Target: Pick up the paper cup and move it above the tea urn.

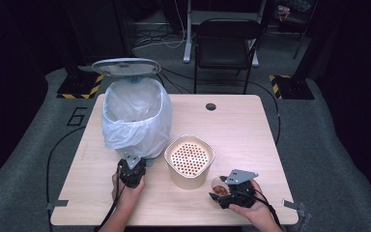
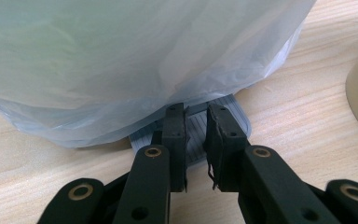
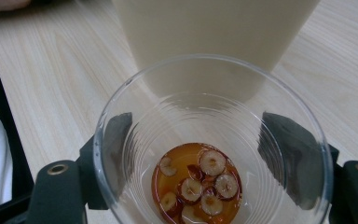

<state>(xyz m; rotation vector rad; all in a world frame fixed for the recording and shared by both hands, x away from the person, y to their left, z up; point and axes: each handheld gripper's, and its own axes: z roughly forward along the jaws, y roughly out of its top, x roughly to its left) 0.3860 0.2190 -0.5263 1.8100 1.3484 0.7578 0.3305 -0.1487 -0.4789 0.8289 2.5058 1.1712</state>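
While the left tool (image 1: 132,170) presses its nearly closed jaws down on the grey pedal (image 2: 193,126) at the foot of the lined bin (image 1: 136,113), the bin's lid (image 1: 126,66) stands raised and the white liner mouth is open. The right tool (image 1: 233,188) has its jaws on either side of a clear plastic cup (image 3: 212,144); the pads look to be against the cup wall, so I read it as gripped, though lightly. In the cup's bottom lies a little amber liquid with sliced dried fruit (image 3: 200,184).

Judging by this, the opening of the bin is done and the cup is picked up or about to leave the table (image 1: 251,130). What is left seems to be the draining and the discarding. The cream strainer pot (image 1: 189,161) with its perforated top stands just ahead of the right tool, touching nothing that I can make out, and no fruit lies on its holes yet. So the pour has likely not begun.

For room: the right tool sits close to the table's near edge, with the strainer pot directly in front of it and the bin beyond that to its left. Open table lies to the right tool's right and far ahead. The left tool is hard against the bin's base, the strainer pot just to its right, so it has little sideways play.
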